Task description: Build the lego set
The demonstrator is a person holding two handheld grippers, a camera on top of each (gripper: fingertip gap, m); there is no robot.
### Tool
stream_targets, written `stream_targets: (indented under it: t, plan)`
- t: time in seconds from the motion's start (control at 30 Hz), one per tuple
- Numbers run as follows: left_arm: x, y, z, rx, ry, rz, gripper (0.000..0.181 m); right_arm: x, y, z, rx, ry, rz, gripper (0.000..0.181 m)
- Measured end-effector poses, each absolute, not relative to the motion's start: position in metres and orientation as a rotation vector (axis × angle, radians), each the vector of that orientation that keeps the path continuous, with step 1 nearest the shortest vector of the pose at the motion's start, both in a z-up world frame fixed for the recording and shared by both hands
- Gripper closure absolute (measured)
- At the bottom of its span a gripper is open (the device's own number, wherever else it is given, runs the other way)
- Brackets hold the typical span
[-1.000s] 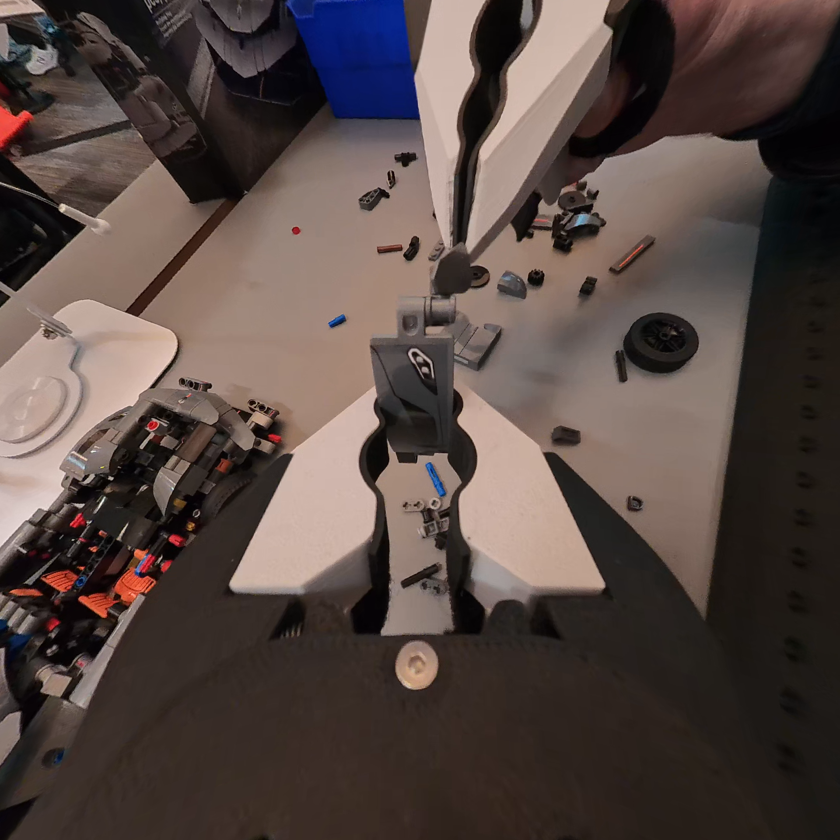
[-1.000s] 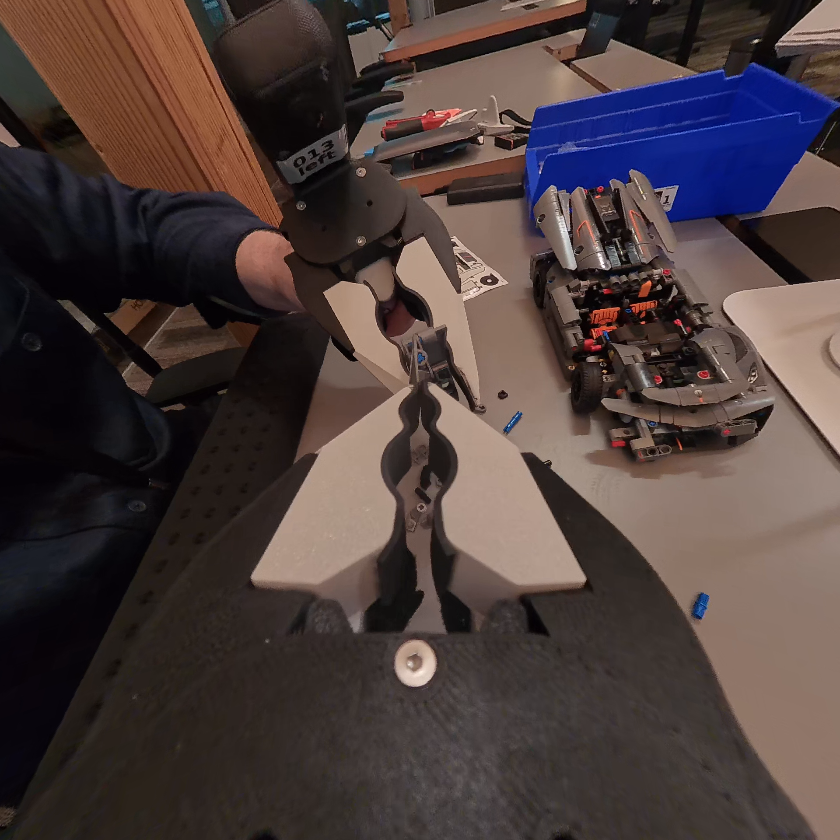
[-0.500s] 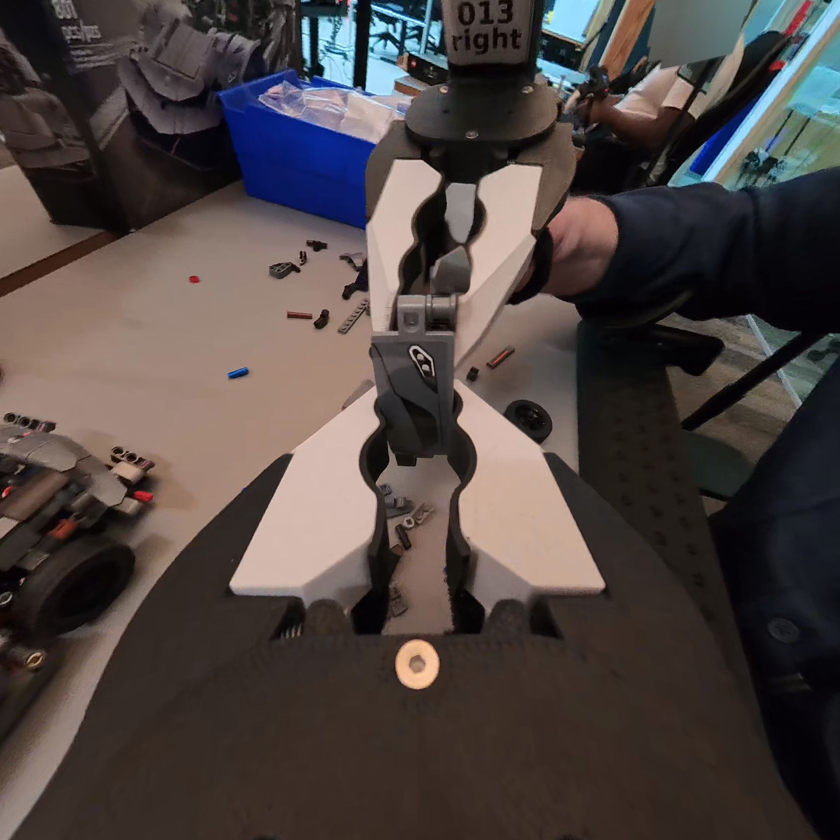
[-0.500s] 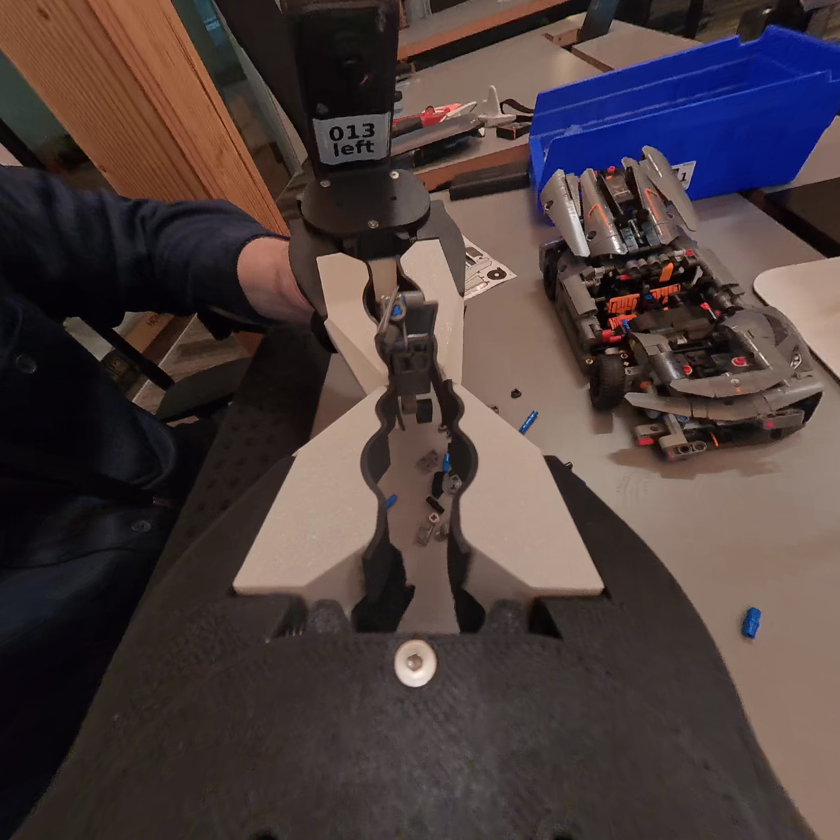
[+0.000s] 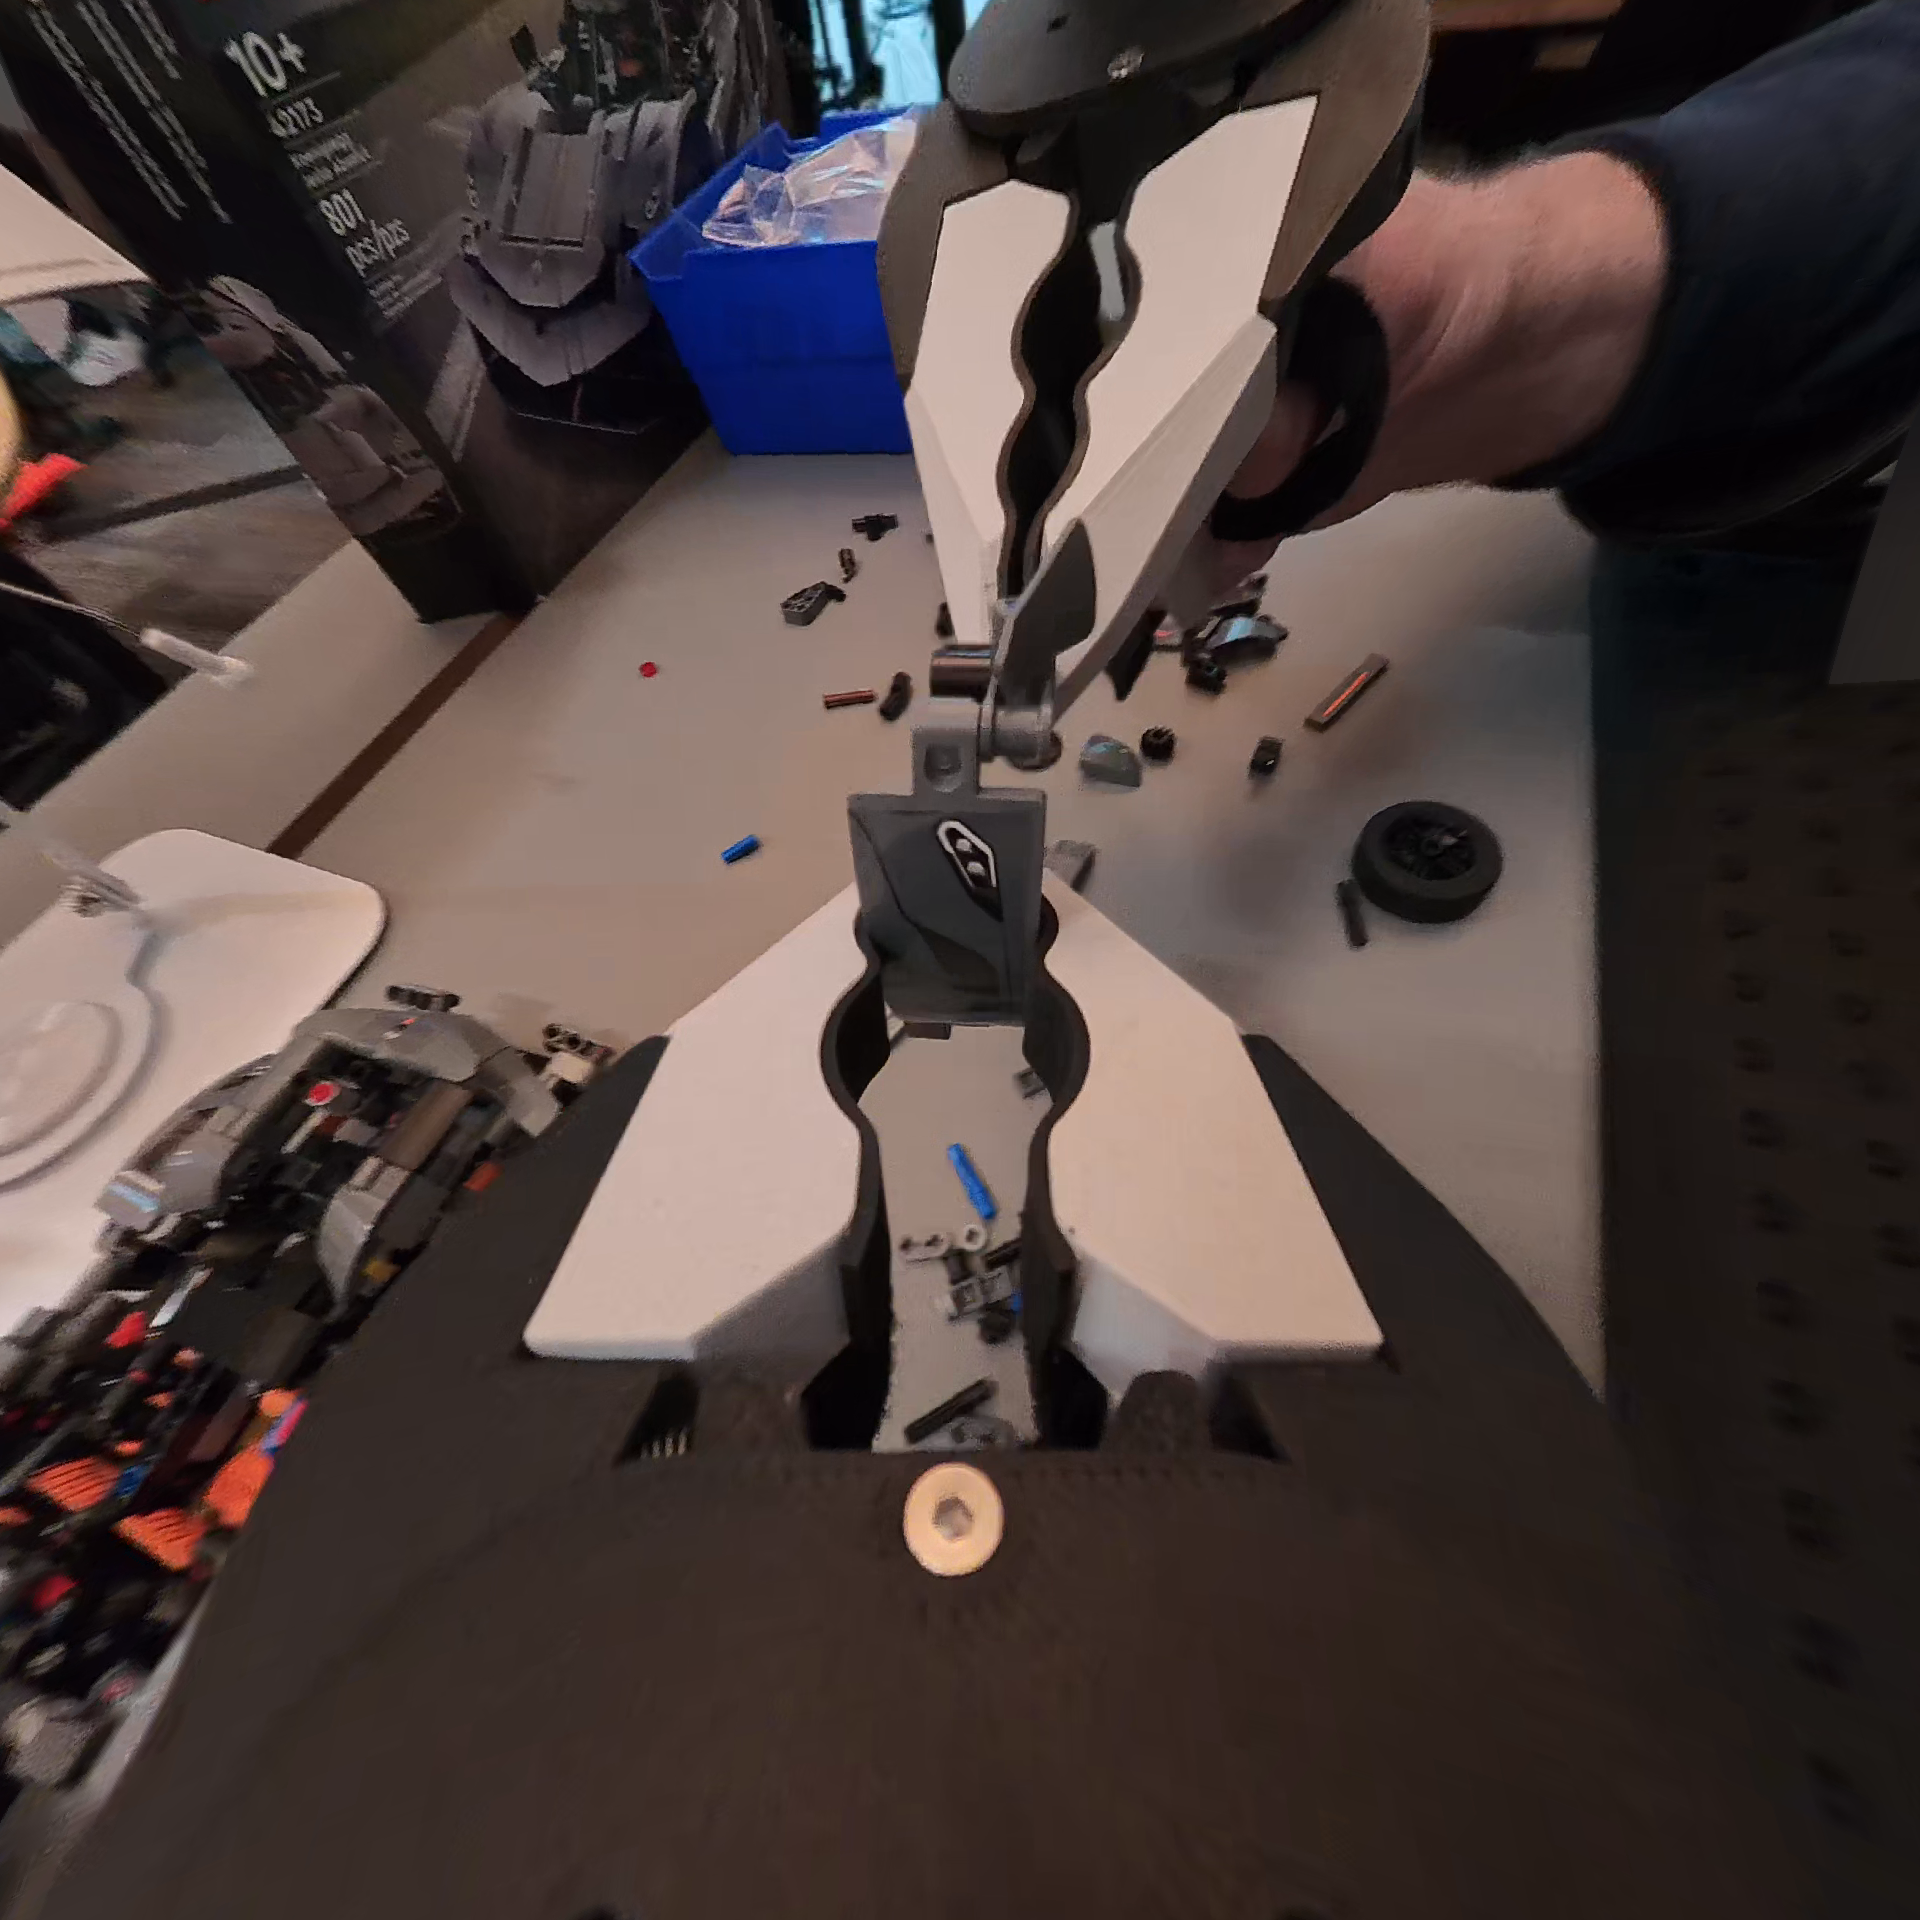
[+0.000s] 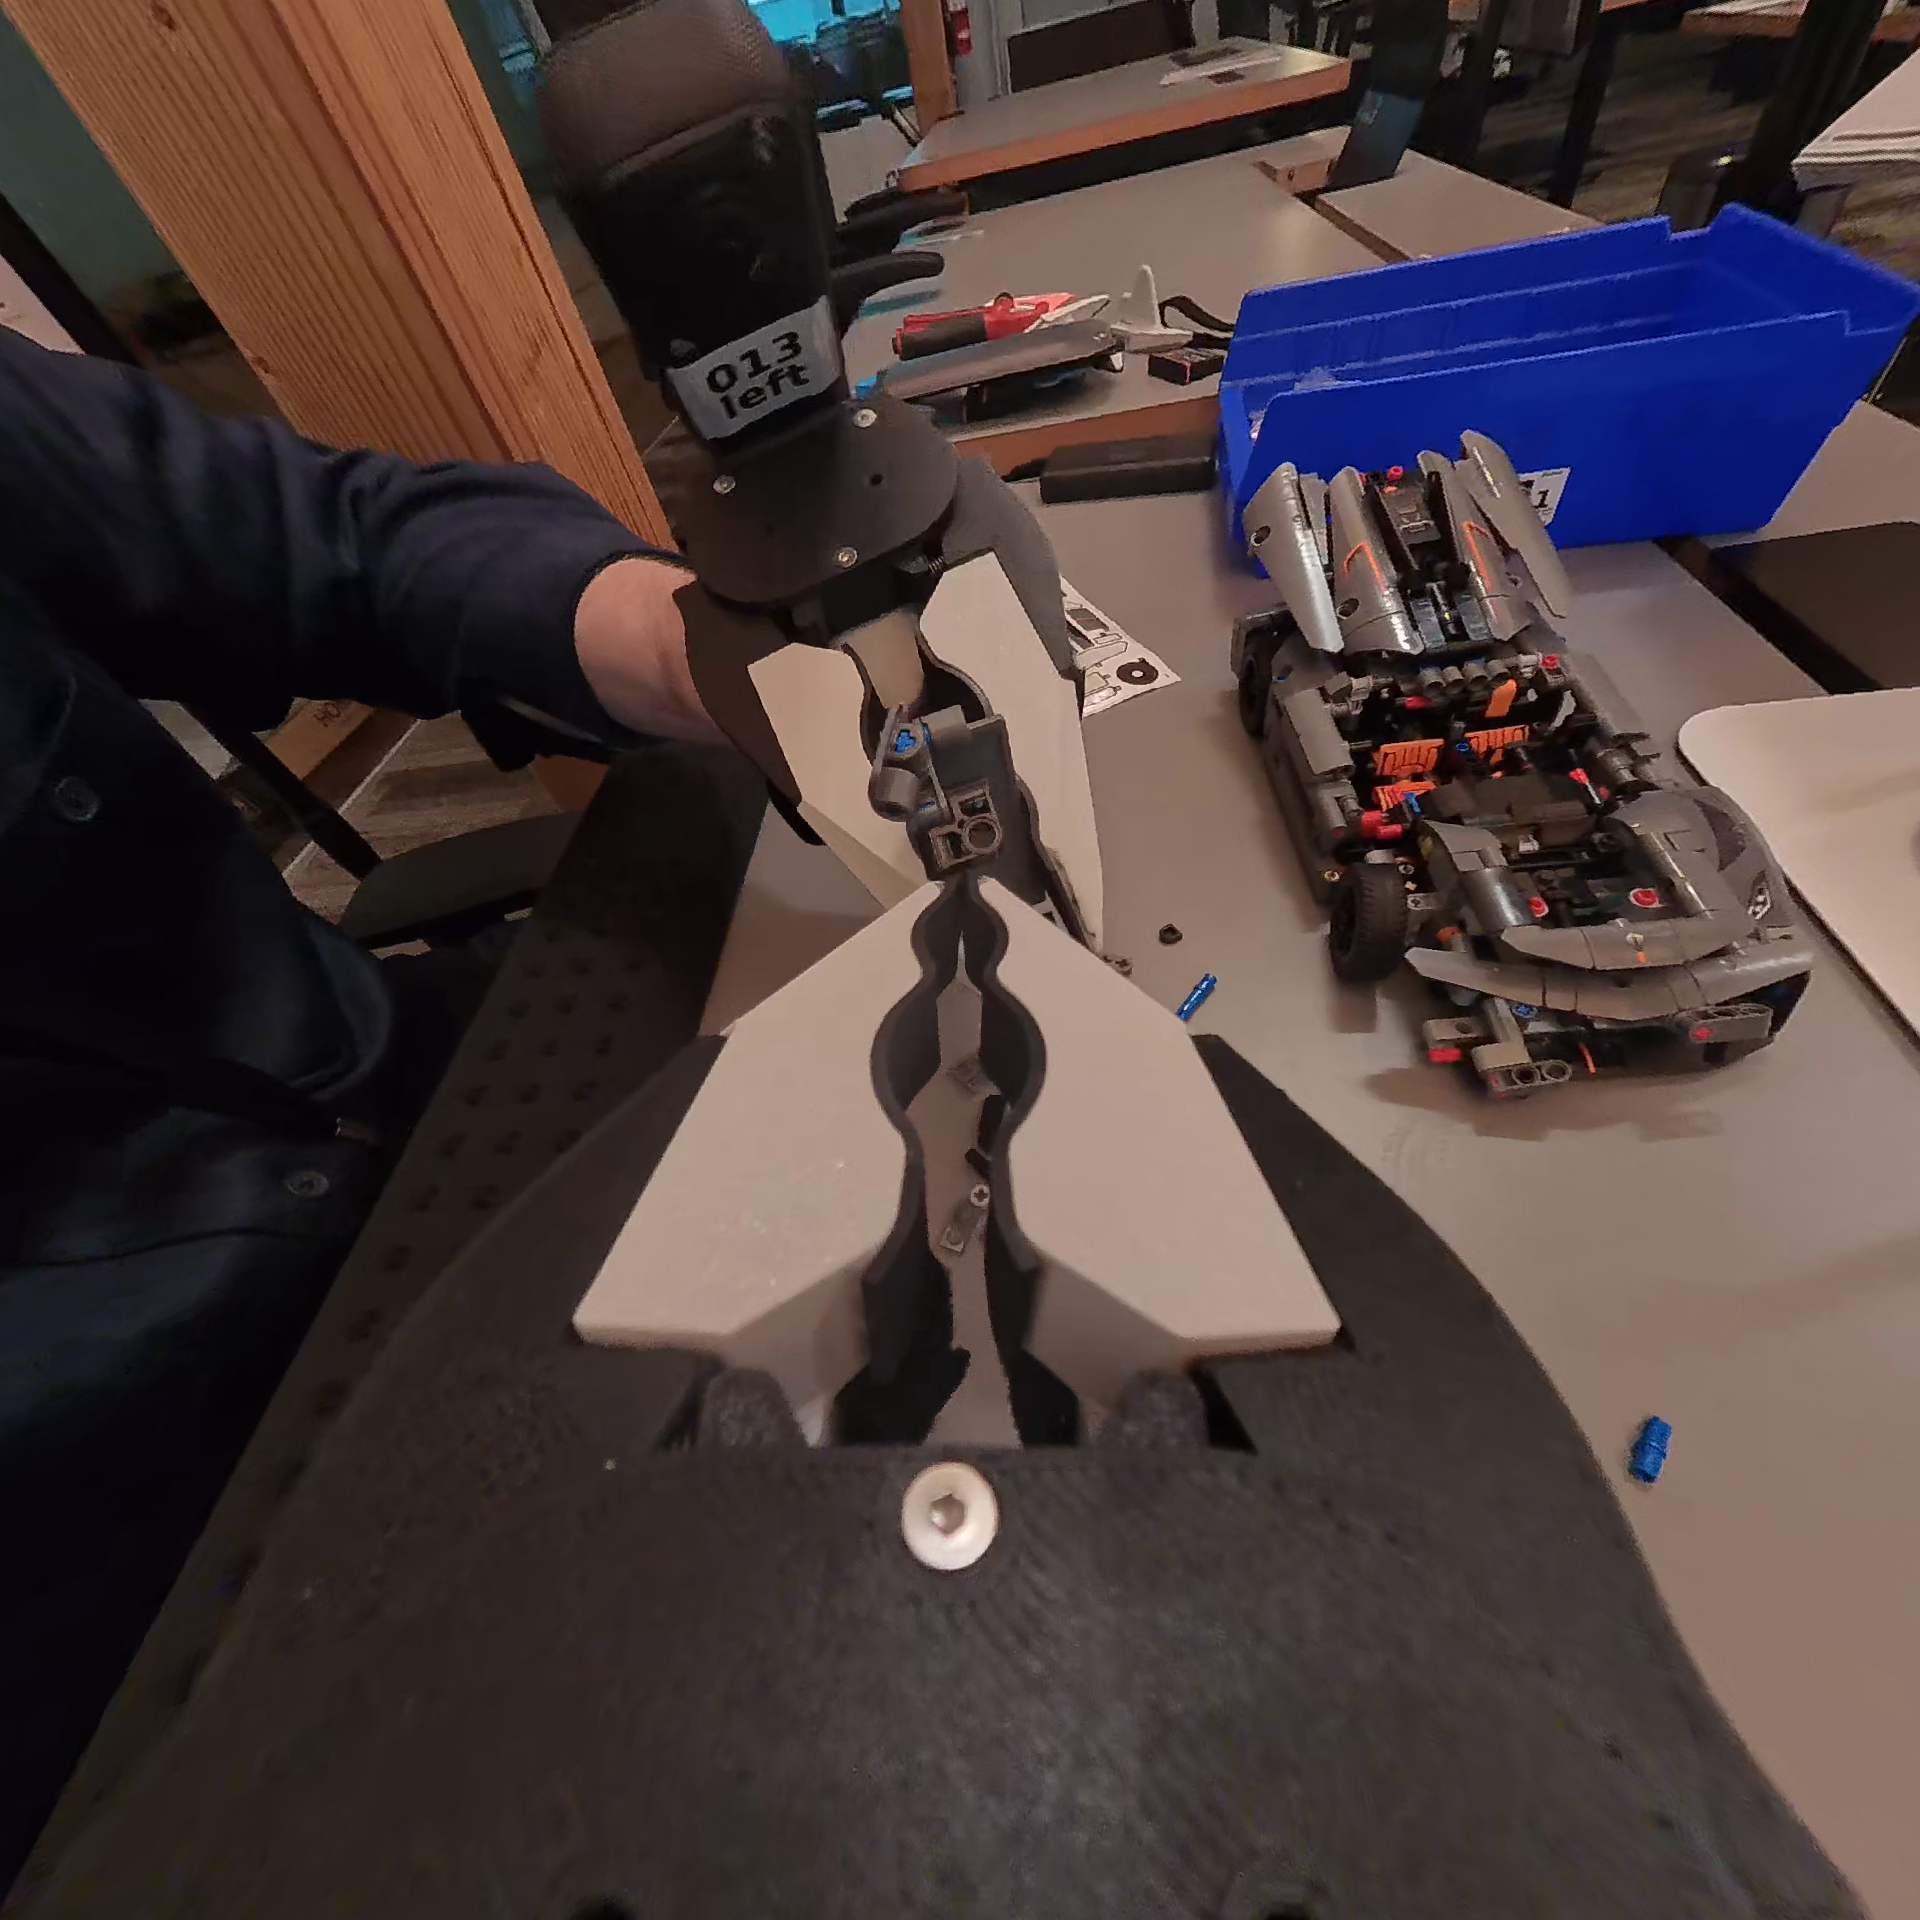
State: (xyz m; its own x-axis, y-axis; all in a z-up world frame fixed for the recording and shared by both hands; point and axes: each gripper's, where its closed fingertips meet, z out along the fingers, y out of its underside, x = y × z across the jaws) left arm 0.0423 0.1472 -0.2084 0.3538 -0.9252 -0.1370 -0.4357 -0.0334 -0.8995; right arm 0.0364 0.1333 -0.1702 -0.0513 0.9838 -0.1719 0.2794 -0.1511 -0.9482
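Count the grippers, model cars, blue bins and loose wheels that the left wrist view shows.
Grippers: 2, the left gripper and the right gripper, both shut on the grey lego assembly
Model car: 1
Blue bin: 1
Loose wheel: 1
Total: 5

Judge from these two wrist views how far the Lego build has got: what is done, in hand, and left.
Done: the grey car stands largely assembled. In hand: the left gripper is shut on a dark panel piece, while the right gripper pinches its grey hinge connector. Left: fitting that piece, plus a loose wheel and small parts on the table.
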Motion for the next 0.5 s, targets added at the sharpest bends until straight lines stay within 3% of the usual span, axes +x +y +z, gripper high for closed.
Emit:
stream_targets:
  t: [0.5]
  plan:
    - [0.031, 0.161, -0.210, -1.482, 1.399, -0.090, 0.163, 0.042, 0.141, -0.165, -1.484, -1.366, 1.201, 0.181]
